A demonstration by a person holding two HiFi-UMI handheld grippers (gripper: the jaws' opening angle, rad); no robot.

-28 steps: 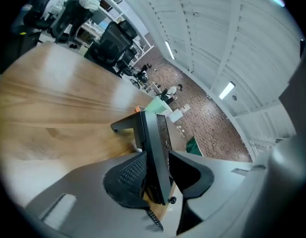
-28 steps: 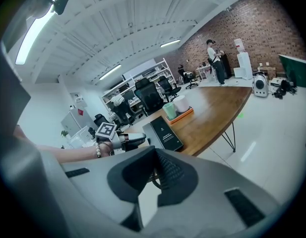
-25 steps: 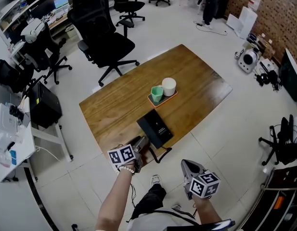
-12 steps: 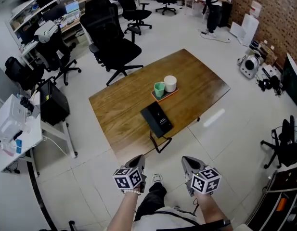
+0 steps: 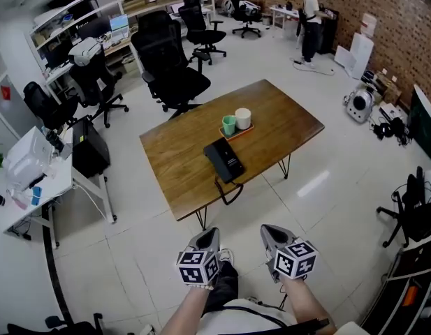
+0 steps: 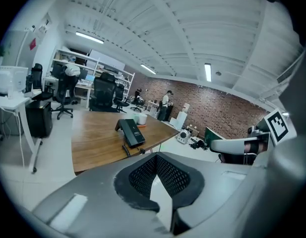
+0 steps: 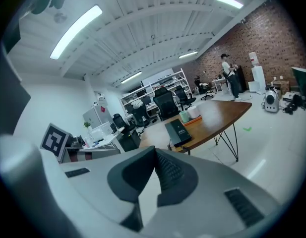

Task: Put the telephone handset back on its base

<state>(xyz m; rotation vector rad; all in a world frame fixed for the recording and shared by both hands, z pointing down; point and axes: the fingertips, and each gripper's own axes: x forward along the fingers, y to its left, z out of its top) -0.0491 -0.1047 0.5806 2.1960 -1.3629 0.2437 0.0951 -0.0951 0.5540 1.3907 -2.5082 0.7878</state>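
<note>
Two tongs, both off the table point(image 5: 278, 121) and well short of its near edge: left tongs point(image 5: 209, 234) closed, pads meeting on nothing; right tongs point(image 5: 268, 230) likewise closed and empty. Black telephone point(image 5: 224, 160) lying close to the table's near edge, about midway along it, looking like one flat slab, so probably handset already down in place; too small to tell the two parts apart for sure. Coiled cord point(image 5: 229, 190) hanging off the table's near edge just below the telephone.

Judged as a checking step, not a carrying one. Best to look for a level, flush top before calling it done. If going back to the table, come in from the near edge, open only one pair, press lightly on the handset's ends, and keep clear of the cord so as not to drag the telephone toward the drop.

Little margin between telephone and near edge, so no pulling toward the body. Behind the telephone, toward the table's middle, a tray point(image 5: 237, 134) with a green cup point(image 5: 229, 125) and a white cup point(image 5: 243, 118), near enough to knock by overreaching. Plenty of bare wood on the table's right half, and open floor along its near and right sides. Office chairs point(image 5: 174, 75) beyond the table's far left corner and a person point(image 5: 312, 16) standing well beyond its far side, neither in the way.
</note>
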